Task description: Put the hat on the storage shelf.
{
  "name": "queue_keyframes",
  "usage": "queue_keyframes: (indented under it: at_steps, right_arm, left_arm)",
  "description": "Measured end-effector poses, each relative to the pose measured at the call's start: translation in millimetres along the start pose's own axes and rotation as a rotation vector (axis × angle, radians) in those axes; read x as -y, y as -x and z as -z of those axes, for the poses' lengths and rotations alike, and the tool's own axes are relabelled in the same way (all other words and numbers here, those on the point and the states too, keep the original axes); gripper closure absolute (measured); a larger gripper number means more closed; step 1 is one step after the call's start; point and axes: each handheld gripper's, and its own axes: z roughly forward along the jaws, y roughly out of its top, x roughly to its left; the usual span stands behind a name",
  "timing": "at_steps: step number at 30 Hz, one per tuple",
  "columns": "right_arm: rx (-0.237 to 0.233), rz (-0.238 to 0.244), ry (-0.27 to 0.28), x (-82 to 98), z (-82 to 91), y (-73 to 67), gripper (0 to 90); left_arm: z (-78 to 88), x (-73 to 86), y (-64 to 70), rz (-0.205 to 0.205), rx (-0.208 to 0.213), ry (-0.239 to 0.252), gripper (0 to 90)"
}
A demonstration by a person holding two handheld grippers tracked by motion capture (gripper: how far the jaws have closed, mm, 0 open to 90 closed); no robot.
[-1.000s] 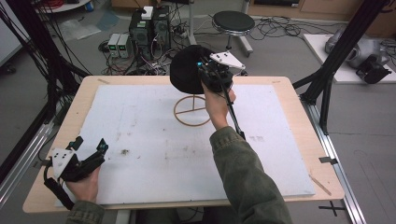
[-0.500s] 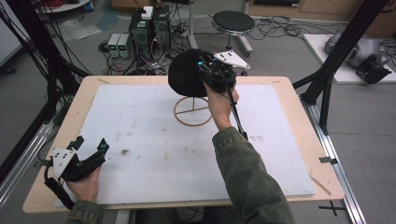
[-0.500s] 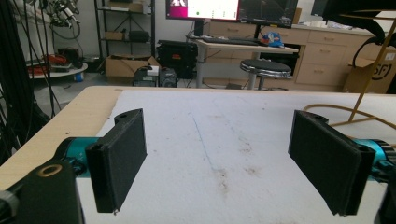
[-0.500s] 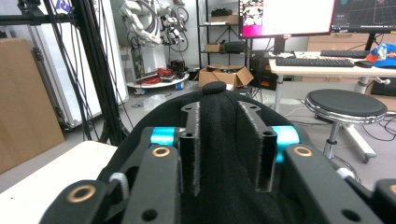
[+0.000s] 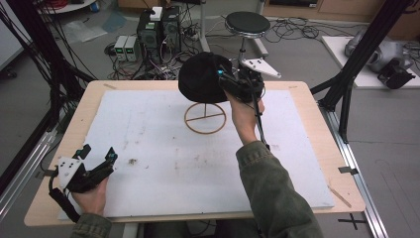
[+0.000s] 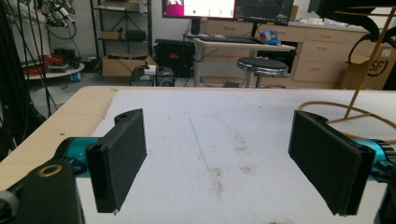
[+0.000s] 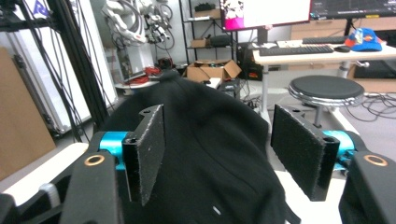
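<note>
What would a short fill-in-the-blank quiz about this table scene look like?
1. The black cap sits on top of a wire ____.
2. The right gripper has its jaws ____ by the cap.
3. The left gripper has ____ between its jaws.
4. The stand's base is shaped like a ____.
Missing words: stand; open; nothing; ring

- Black cap (image 5: 200, 77) sits atop a wooden stand with ring base (image 5: 205, 118), upper centre of frame, on the white mat (image 5: 163, 148) covering the table (image 5: 317, 124).
- Right gripper (image 5: 225, 82) held at the cap's right side; jaws have just been opening, and their gap is hard to make out from here.
- Left gripper (image 5: 96, 157) at lower left, low over the mat's edge, jaws spread apart, nothing between them.
- Dark smudge (image 5: 132, 161) on the mat just right of the left gripper.
</note>
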Motion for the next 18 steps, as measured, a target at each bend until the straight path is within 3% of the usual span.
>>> queue_keyframes:
  at_steps: [2,5,8,18]
  right_arm:
    - [0.013,-0.003,0.003,3.4,4.8,7.0,33.5]
    - [0.084,0.010,0.034,8.3,14.3,14.2,29.9]
    - [0.108,0.016,0.047,11.3,23.0,21.8,27.9]
    - [0.124,0.034,0.034,17.9,48.5,40.5,23.8]
  left_arm:
    - [-0.1,-0.2,1.1,-0.001,0.003,-0.003,19.4]
    - [0.0,-0.4,2.4,-0.001,0.005,0.001,19.4]
    - [0.6,-0.5,2.2,-0.004,0.003,-0.002,19.4]
    - [0.2,0.0,3.1,-0.005,0.004,-0.004,19.4]
